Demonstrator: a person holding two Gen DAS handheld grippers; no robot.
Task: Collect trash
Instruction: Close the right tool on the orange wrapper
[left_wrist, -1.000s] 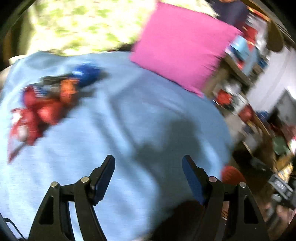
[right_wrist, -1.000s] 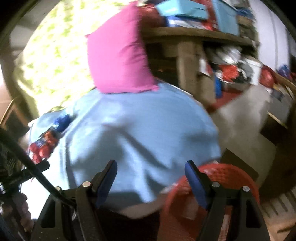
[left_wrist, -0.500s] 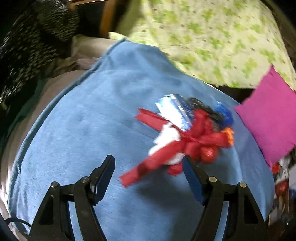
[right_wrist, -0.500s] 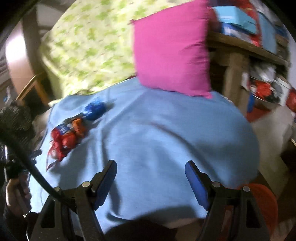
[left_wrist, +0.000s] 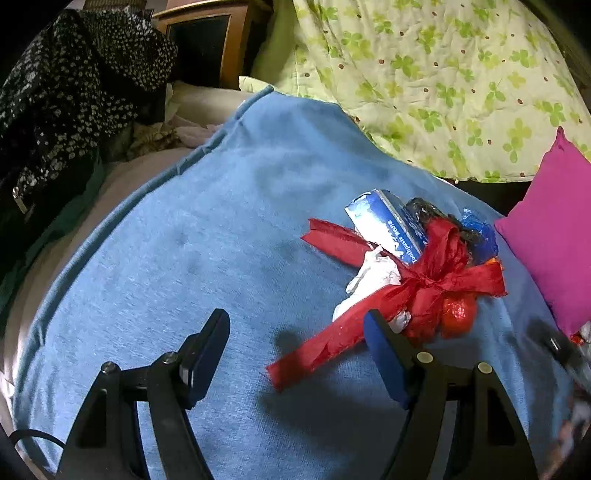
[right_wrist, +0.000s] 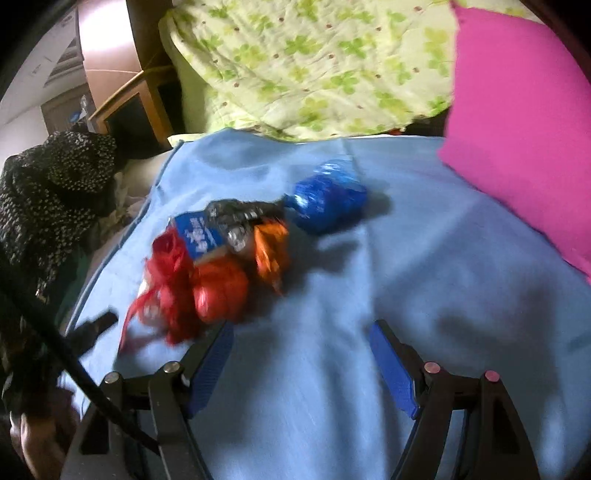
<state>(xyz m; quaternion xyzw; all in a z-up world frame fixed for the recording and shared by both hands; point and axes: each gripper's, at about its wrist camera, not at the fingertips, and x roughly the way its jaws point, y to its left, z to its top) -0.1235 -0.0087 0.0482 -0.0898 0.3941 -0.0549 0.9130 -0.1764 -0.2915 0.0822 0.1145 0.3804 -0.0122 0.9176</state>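
Trash pile (left_wrist: 413, 266) sits on the blue blanket (left_wrist: 207, 258), right of centre, near the pink pillow (left_wrist: 554, 236). All of it looks light, soft, crinkly. We'd pinch the red ribbon (left_wrist: 332, 339) at its knot. Left claw (left_wrist: 295, 354) and right claw (right_wrist: 301, 363) both gape, empty.

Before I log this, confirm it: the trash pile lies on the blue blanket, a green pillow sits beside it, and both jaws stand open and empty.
Wrong on the pillow: it is pink, as the left wrist view shows. The trash pile does lie on the blue blanket, and both jaws stand open and empty.
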